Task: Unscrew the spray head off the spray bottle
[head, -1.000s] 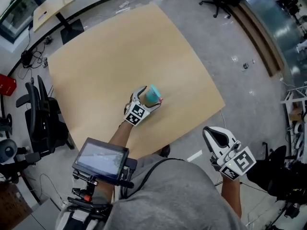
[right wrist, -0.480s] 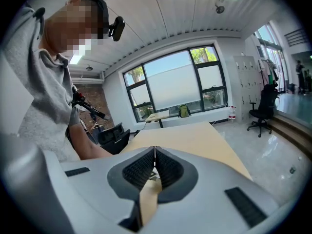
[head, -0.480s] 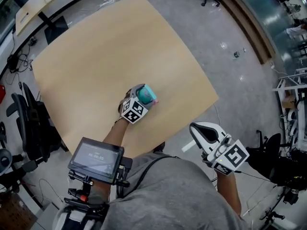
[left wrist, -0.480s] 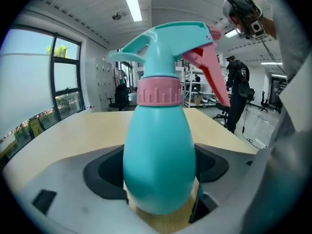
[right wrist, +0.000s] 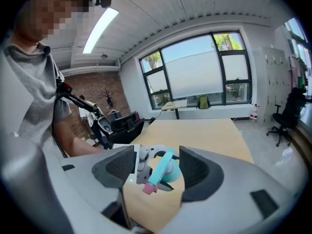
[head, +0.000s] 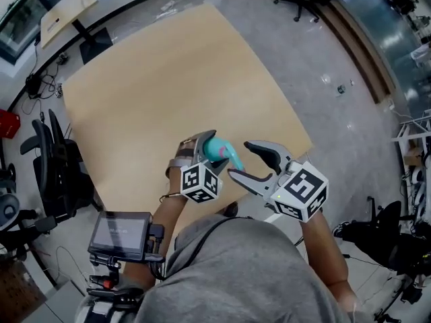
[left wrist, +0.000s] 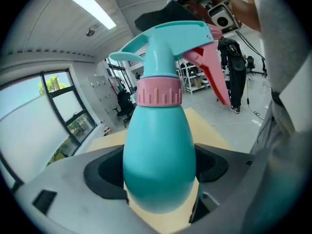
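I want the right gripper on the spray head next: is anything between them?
Nothing visible. The right gripper, jaws just opened and empty, faces the spray head across open air. The left gripper, jaws just closed, holds the bottle.

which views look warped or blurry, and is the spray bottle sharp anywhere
Left gripper view: strong fisheye with dark corners, the spray bottle large and sharp. Right gripper view: same fisheye, bottle small and slightly soft. Head view: milder curving at the edges, evenly lit.
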`<move>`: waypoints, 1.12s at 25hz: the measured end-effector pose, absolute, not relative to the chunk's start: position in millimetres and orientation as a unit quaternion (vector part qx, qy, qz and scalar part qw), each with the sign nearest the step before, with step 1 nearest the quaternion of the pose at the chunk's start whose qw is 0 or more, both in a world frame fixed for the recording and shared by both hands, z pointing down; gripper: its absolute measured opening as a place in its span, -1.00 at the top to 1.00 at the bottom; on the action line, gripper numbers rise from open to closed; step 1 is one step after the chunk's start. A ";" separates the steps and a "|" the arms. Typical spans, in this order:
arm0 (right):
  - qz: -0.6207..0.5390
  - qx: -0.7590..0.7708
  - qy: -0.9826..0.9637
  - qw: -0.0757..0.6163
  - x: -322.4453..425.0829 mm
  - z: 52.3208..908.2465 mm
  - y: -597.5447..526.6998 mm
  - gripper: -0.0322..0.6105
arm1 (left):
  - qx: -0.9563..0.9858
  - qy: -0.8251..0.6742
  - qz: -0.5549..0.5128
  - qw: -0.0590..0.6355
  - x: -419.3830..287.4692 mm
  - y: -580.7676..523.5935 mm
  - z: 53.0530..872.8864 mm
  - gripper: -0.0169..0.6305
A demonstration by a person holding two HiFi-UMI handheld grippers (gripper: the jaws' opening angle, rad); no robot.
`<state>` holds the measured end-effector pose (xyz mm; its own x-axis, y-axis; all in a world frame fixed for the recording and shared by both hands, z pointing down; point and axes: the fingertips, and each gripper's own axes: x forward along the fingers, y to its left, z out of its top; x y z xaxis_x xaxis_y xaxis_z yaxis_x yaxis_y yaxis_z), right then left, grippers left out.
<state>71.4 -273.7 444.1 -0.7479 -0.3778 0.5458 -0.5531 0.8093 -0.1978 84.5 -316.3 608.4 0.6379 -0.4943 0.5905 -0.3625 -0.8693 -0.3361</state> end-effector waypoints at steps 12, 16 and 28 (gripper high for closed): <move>0.119 0.260 -0.871 0.401 56.0 482.6 -243.3 0.41 | -0.869 0.292 -0.372 0.147 78.0 -273.7 552.9 -0.26; 0.104 0.227 -0.881 0.402 55.1 471.5 -228.3 0.43 | -0.898 0.240 -0.342 0.136 80.8 -253.8 544.0 -0.24; -0.294 -0.176 -0.810 0.476 48.6 432.7 -158.7 0.85 | -0.946 -0.031 -0.287 0.145 93.7 -161.1 507.2 -0.23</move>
